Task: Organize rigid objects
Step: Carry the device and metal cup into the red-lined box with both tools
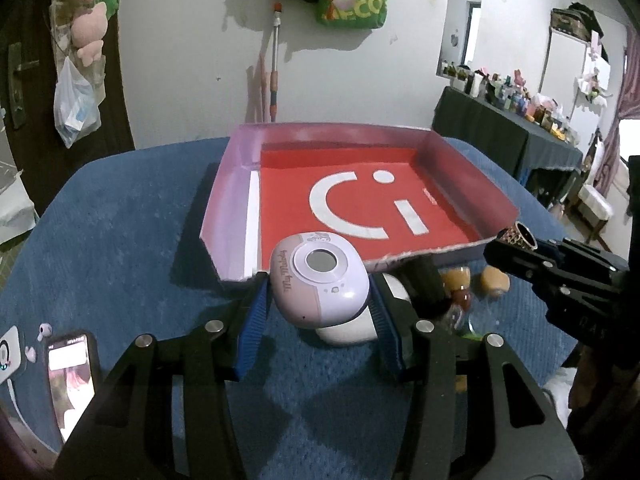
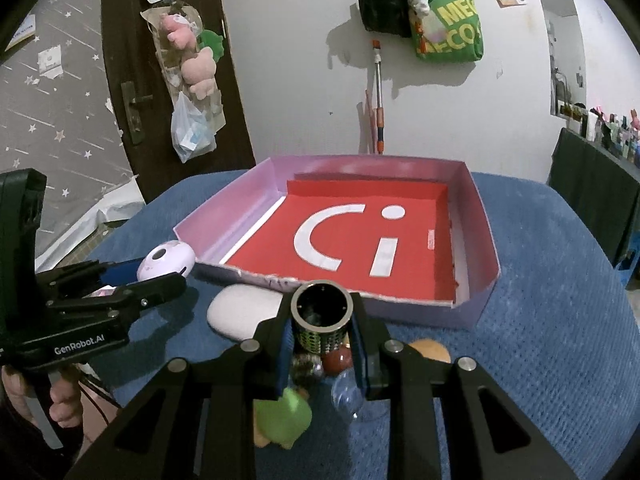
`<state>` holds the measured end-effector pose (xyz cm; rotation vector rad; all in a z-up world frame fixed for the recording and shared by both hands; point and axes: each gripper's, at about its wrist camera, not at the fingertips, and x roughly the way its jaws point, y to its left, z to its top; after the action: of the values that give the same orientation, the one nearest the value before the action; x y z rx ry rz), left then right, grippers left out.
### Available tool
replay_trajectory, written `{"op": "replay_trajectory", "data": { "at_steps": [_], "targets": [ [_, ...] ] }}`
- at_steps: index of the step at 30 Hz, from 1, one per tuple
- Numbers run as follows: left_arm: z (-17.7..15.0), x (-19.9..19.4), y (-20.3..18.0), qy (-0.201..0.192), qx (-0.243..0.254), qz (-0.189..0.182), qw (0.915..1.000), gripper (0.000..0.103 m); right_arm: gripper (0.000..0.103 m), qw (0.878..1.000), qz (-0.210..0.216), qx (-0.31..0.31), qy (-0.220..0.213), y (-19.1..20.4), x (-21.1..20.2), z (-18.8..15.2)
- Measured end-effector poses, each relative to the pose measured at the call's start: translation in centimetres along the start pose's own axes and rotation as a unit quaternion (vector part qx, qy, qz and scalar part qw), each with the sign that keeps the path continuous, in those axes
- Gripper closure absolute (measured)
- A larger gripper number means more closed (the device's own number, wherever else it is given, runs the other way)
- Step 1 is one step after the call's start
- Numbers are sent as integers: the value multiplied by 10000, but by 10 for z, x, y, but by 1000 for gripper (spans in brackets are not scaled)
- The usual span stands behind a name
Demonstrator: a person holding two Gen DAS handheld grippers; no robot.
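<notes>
My left gripper is shut on a lilac and pink toy camera, its blue pads pressing both sides. It holds the camera just above the blue table, at the near edge of an open pink box with a red floor. My right gripper is shut on a small dark cylinder with a perforated metal wall, held upright just before the box's near wall. In the left wrist view the right gripper and cylinder hover at the box's near right corner. Nothing lies in the box.
A white oval case lies on the blue cloth between the grippers. Below the right gripper sit a green toy, a red ball, a clear bulb and an orange piece. A phone lies near left.
</notes>
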<state>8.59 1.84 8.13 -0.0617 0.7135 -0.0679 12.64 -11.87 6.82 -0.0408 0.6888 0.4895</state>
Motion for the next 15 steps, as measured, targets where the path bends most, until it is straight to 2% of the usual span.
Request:
{"op": "replay_trajectory", "data": {
  "at_steps": [15],
  "targets": [
    [49, 22, -2, -230, -84, 88, 9997, 56, 76, 9999, 26, 10, -119, -7, 19, 44]
  ]
}}
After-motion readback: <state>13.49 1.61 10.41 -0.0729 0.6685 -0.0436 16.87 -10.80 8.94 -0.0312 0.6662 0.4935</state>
